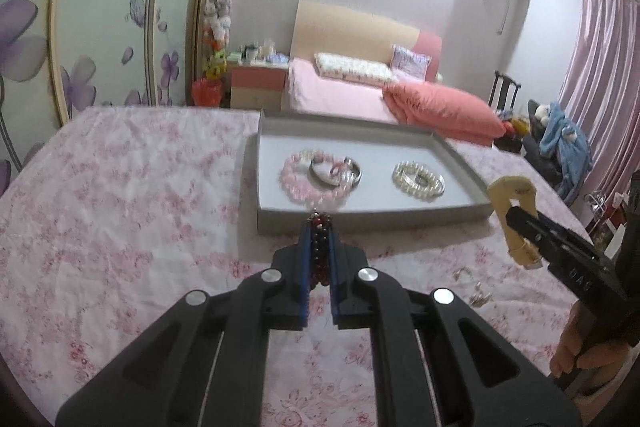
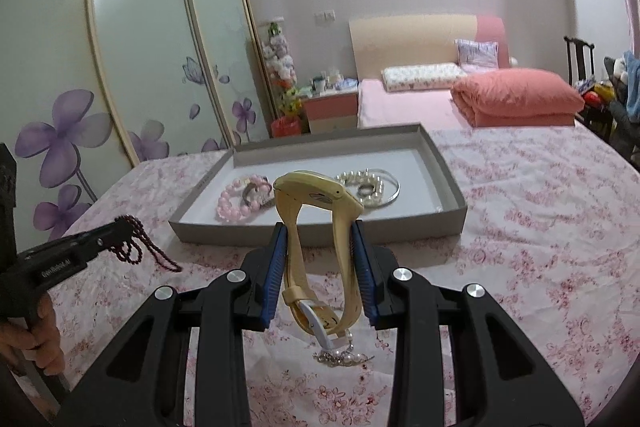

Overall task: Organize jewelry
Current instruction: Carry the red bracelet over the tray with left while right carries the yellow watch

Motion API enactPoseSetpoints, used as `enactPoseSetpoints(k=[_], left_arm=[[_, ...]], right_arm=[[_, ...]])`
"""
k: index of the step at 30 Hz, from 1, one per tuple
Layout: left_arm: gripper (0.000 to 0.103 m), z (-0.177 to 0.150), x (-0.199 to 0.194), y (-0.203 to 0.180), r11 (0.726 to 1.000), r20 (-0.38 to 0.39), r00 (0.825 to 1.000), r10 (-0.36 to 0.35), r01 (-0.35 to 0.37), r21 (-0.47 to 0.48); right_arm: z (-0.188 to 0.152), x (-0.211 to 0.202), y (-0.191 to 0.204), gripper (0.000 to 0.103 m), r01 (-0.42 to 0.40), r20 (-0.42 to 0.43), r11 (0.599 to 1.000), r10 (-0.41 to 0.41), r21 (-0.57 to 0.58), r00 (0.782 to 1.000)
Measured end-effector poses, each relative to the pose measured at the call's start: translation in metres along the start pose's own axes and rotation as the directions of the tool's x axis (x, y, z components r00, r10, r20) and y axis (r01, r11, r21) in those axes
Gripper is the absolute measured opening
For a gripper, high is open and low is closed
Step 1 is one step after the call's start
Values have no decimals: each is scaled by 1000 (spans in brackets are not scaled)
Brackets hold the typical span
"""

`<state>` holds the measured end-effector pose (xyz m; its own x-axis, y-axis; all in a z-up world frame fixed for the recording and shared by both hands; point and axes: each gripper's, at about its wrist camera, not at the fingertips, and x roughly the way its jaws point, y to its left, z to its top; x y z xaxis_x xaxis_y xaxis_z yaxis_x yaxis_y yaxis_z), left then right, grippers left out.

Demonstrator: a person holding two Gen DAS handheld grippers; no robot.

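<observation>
My left gripper (image 1: 319, 227) is shut on a dark red bead bracelet (image 1: 319, 251), held above the floral cloth just before the grey tray (image 1: 372, 217). From the right wrist view the same red beads (image 2: 138, 247) hang from the left gripper (image 2: 120, 231). My right gripper (image 2: 320, 231) is shut on a cream-yellow wristwatch (image 2: 316, 203), held up in front of the tray (image 2: 320, 227); the watch also shows in the left wrist view (image 1: 512, 205). In the tray lie a pink bead bracelet (image 1: 298, 183), a silver bangle (image 1: 336, 173) and a pearl bracelet (image 1: 418, 179).
A small pearl and metal piece (image 2: 340, 353) lies on the pink floral cloth (image 2: 520, 247) under the right gripper; it also shows in the left wrist view (image 1: 474, 291). Behind the table stand a pink bed (image 1: 340, 91), a wardrobe with flower doors (image 2: 120, 67) and a chair (image 1: 506, 93).
</observation>
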<state>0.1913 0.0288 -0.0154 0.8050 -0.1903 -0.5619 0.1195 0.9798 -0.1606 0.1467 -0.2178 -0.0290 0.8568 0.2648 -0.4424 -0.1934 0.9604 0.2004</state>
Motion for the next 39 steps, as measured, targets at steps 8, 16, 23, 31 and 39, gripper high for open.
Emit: enactPoseSetpoints(k=[8,16,23,31,39], left_arm=[[8,3,-28,-24,997,136,989,53,-61,55],[8,10,-42,-44,986,255,960,115,-140,86],[8,14,-37,-54,988,258,961,103,-129,83],[8,17,-32,-57,988,256,961,104,-129,84],[8,19,-22,-57,987,246,963,105,-131,90]], right_arm=[[3,-20,7,34,33,148,998,-25,-48,989],[6,-39,6,34,122,304,990,-93,-77,948],[9,-38,14,34,166,374,980,-113,-112,921],[12,-33,17,34,182,408,975,-117,-124,906],[15,-32,18,34,185,424,974,-114,-130,899]])
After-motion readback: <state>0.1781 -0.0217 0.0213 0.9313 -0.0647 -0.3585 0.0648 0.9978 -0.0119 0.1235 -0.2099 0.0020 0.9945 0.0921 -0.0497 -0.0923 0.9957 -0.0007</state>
